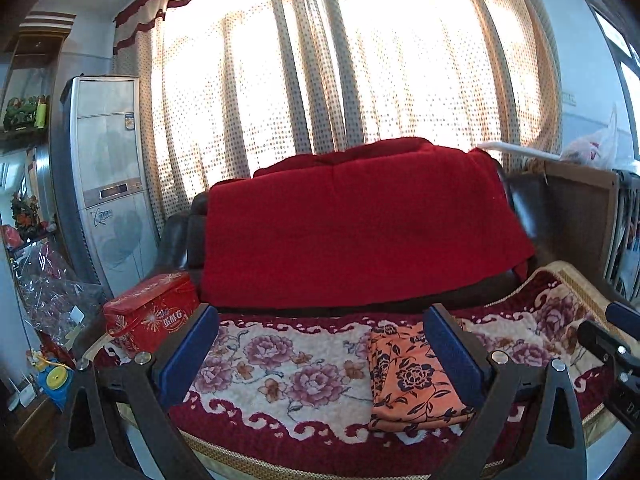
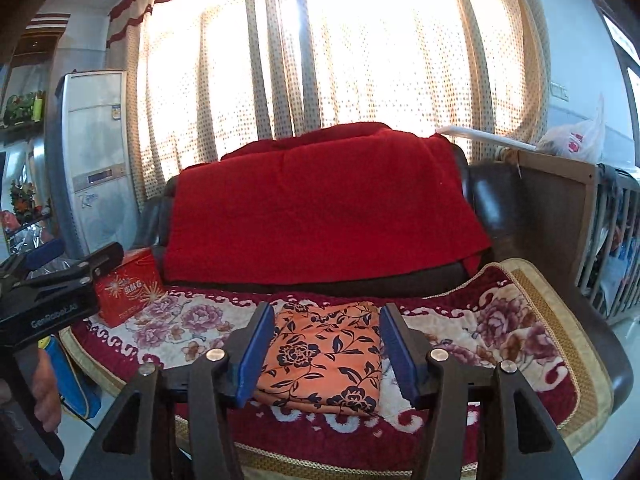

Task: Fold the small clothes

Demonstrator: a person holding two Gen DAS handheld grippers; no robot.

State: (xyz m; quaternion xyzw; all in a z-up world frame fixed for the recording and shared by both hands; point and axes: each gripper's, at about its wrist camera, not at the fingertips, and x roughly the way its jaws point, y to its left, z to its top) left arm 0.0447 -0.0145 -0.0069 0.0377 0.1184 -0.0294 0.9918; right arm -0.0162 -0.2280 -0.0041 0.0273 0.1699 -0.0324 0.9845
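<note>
We see the folded orange cloth [image 2: 324,356] lying on the flowered blanket [image 1: 288,364], with our left gripper [image 1: 320,356] and right gripper [image 2: 326,354] both spread apart, holding nothing.

I see my left claw [image 1: 320,354] and right claw [image 2: 326,350] built alike: black angular arms, round silver screws, ribbed blue pads [image 2: 256,350]; white "GenRobot.AI" lettering marks one body.

Both views were taken from the grippers, raised above the front edge of the sofa seat [image 1: 304,364] and aimed slightly downward toward the backrest and curtain [image 1: 320,60]. The left view was set further left, the folded orange cloth [image 1: 412,380] right of centre; in the right view it was centred [image 2: 324,356]. Sofa, red box [image 2: 128,292] and curtain were shared.
</note>
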